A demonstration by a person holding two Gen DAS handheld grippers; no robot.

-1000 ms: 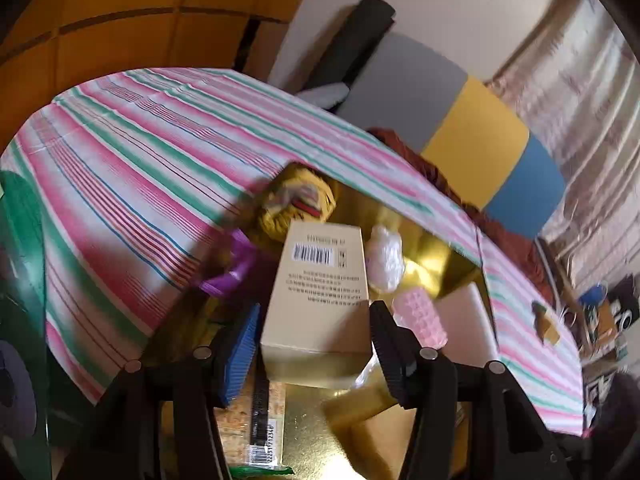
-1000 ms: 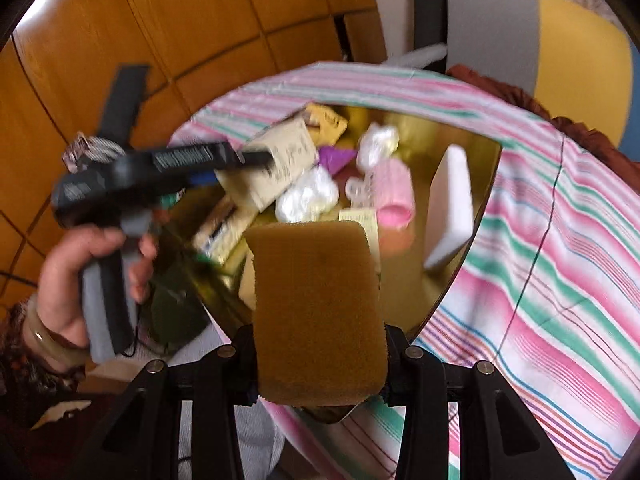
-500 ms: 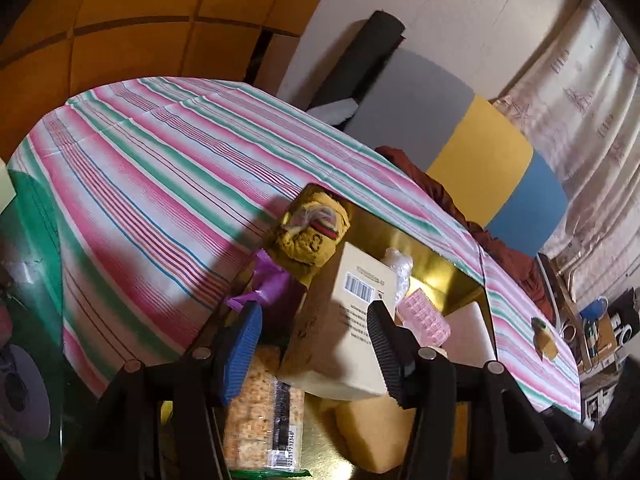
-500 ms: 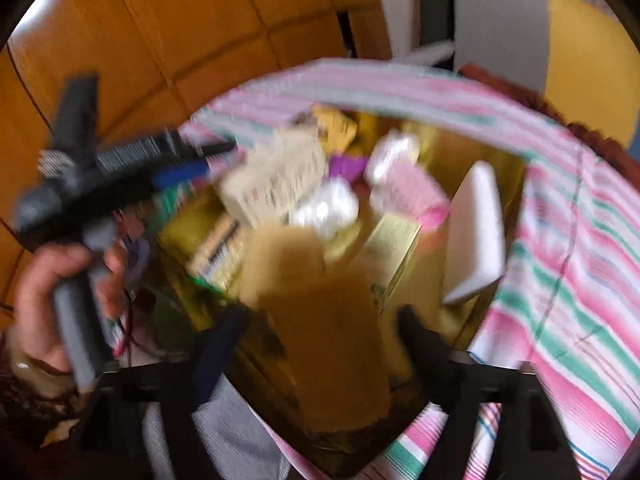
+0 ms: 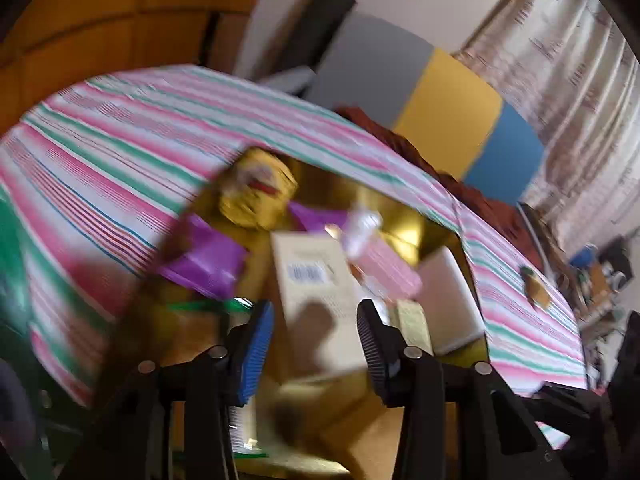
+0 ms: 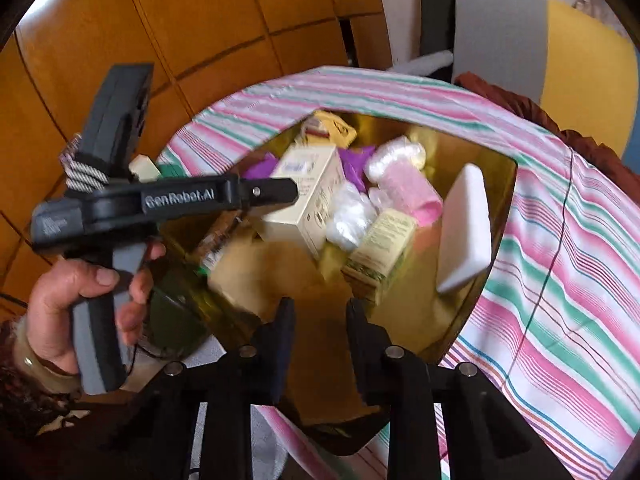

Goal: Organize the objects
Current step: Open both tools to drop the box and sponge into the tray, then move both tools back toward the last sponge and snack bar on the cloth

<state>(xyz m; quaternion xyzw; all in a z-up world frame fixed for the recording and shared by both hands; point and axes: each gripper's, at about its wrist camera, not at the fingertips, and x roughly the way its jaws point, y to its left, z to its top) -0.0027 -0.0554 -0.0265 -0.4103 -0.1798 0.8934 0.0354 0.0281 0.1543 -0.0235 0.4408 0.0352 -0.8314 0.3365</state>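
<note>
Gold-lined and already crowded, the tray (image 6: 460, 320) now holds both things that the grippers carried a second ago. The brown sponge (image 6: 256, 276), gripped then by the right gripper (image 6: 319, 308), lies loose and blurred at the near left of the tray, just ahead of that gripper's fingers. Those jaws let go and have drawn in again to their narrowest, with nothing between them.

The cream box (image 5: 316, 292), pinched a second ago by the left gripper (image 5: 313, 312), stands in the middle of the tray. It leans among the clutter with its barcode face up. The left jaws have just been closing. In the left wrist view the box shows in the gap between them, but a sliver of tray seems visible on either side of it. I judge that the pads no longer press on it and the gripper is empty at a middling width. Blur makes this less than certain.

The pink roller (image 6: 404, 192) and the white block (image 6: 466, 224) sit at the far right of the tray as before. The small green-printed carton (image 6: 380, 248) has stayed in the middle of the tray.

For the task, this reads as two drops finished at once. Both grippers are free, and the next step is probably to fetch whatever is left outside the tray. The striped cloth (image 6: 560, 280) around the tray shows little else within reach in these views.
</note>
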